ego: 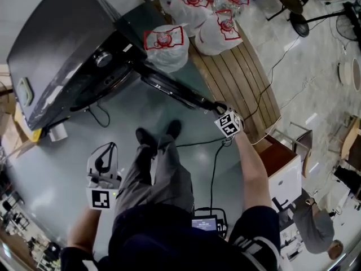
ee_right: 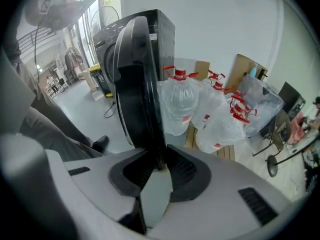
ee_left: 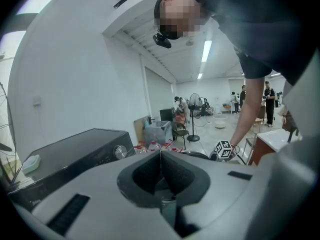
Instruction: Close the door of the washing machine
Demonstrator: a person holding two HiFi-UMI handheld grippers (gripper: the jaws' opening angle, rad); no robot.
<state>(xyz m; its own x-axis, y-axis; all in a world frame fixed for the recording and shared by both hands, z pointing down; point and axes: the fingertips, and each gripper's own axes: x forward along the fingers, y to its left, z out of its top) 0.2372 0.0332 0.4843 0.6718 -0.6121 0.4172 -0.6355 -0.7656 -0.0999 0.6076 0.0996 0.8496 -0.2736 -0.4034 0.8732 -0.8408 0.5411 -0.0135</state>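
Beside the person's legs (ego: 158,168), the left tongs (ee_left: 161,158) are pressed together on nothing, well apart from the door. Farther out, the right tongs (ee_right: 159,164) pinch the free edge of the open door (ee_right: 135,84). Past them stands the washing machine (ego: 56,55), with bagged water jugs (ee_right: 180,104) just beyond the door by wooden boards (ego: 242,78).

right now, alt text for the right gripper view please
The right tongs clamp the edge of the open washing machine door, seen edge-on with the dark washing machine behind. Clear water jugs stand to the right.
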